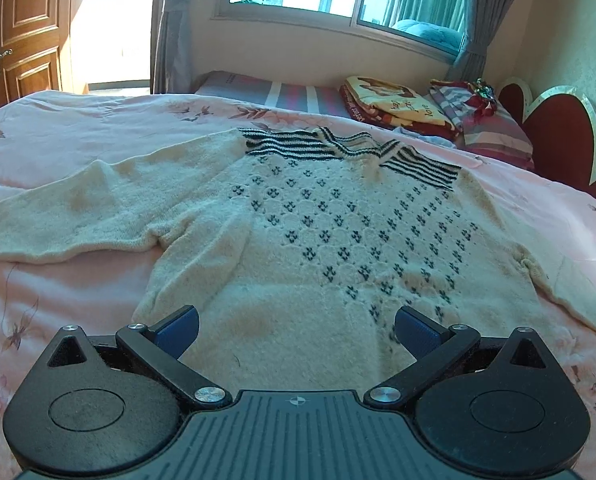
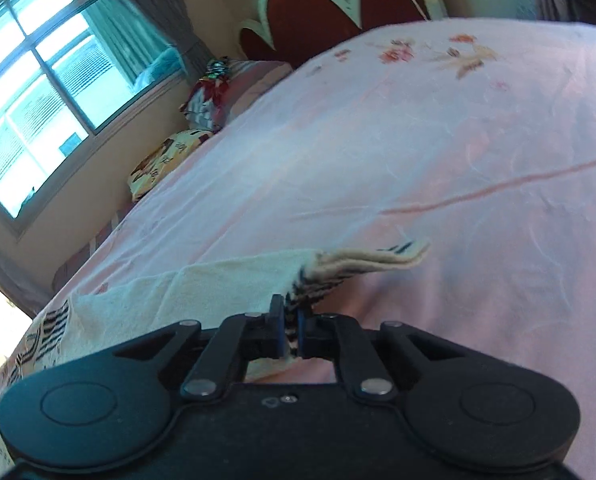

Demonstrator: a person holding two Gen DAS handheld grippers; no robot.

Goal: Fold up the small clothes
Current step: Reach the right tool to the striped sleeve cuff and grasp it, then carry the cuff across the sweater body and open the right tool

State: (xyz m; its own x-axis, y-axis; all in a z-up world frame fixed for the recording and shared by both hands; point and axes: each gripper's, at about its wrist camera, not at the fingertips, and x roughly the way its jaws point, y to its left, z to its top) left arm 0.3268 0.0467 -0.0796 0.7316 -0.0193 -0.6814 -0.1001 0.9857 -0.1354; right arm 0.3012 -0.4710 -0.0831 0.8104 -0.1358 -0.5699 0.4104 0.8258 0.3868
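Left hand-held gripper (image 1: pixel 296 330) hovers spread wide above the hem of the cream sweater (image 1: pixel 298 240), which lies flat on the pink bed (image 1: pixel 58 128). Right hand-held gripper (image 2: pixel 292 330) is clenched on the sweater's striped cuff (image 2: pixel 318 280).

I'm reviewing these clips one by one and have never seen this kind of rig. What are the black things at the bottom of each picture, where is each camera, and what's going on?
No robot here: a person holds hand-held tongs in each hand, each with a fisheye camera looking forward along its fingers. In the left view, the left tongs are open, holding nothing, over the lower part of a cream sweater spread flat on a pink bedsheet. In the right view, the right tongs are shut on the sweater's striped sleeve cuff. Folded bedding lies near the headboard.
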